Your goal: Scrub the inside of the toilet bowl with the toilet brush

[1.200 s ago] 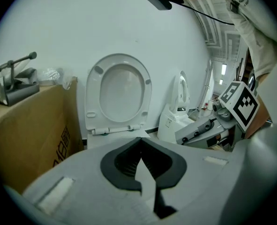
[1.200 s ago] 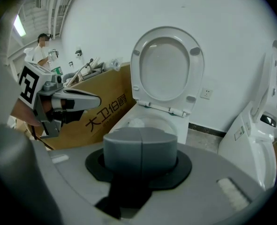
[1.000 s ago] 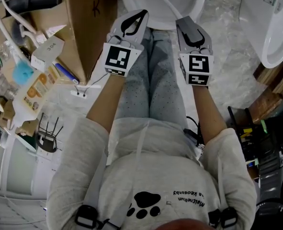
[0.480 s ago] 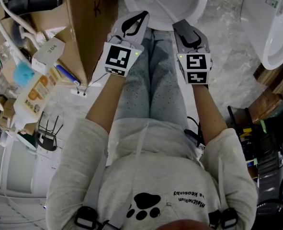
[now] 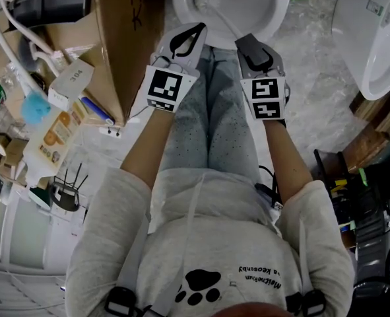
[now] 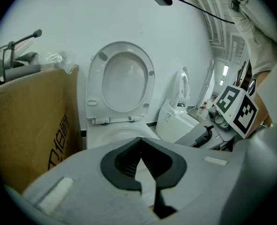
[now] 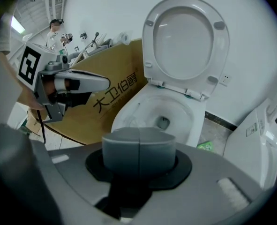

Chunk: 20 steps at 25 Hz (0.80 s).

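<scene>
Both hand-held grippers are nudging forward toward the toilet bowl compared with a second ago, and the brush head is now showing inside it, near the left wall. Right hand-held gripper is clamping the toilet brush by the thick grey end of its handle. The white handle is slanting up-left from the jaws, over the front rim and into the bowl. Left hand-held gripper is hovering just beside the right one, short of the rim, jaw tips meeting with nothing between them. Lid is standing upright against the wall. Cardboard box is sitting on the floor just left of the toilet. A second toilet is standing well off to the right.
</scene>
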Available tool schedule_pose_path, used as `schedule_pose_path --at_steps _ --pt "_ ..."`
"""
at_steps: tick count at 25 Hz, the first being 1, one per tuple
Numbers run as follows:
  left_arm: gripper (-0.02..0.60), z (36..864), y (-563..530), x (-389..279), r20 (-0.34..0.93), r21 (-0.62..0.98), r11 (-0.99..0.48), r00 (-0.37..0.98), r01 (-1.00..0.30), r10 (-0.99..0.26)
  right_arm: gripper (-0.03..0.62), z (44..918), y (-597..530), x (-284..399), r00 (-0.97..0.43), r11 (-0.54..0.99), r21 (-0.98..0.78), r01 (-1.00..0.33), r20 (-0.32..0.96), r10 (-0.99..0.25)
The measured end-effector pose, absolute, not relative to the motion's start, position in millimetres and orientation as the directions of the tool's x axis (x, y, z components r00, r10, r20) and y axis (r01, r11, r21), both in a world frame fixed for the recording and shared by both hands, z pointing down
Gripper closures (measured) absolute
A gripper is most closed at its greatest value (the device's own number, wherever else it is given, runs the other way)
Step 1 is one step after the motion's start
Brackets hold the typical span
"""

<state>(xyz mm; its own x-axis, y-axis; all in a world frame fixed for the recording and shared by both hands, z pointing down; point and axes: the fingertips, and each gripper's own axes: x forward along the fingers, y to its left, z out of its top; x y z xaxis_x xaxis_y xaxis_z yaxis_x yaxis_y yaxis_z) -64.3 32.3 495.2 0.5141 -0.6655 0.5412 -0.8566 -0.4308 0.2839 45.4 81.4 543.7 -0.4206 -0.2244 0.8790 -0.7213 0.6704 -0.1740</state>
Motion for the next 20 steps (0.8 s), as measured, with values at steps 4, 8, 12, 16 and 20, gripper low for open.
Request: schedule_pose_path --at_steps 4,8,12,16,20 --pt "0.578 498 28 -66 0.543 0.283 -0.433 0.515 -0.856 -0.663 0.442 545 78 40 -0.432 0.678 -0.187 -0.711 0.877 -0.210" --pt "0.578 500 24 -68 0.547 0.279 -0.435 0.514 -0.856 -0.661 0.444 545 75 36 -0.437 0.681 -0.191 -0.707 0.875 -0.208" --pt "0.578 501 19 -71 0.549 0.278 -0.432 0.511 -0.858 -0.661 0.443 546 69 34 -0.439 0.679 -0.194 -0.708 0.874 -0.208" --pt "0.578 503 14 -70 0.553 0.284 -0.429 0.512 -0.857 -0.657 0.444 545 62 31 -0.443 0.686 -0.196 -0.701 0.873 -0.203" --pt "0.578 505 10 -65 0.559 0.291 -0.433 0.519 -0.853 -0.647 0.442 544 53 30 -0.450 0.694 -0.199 -0.692 0.871 -0.199"
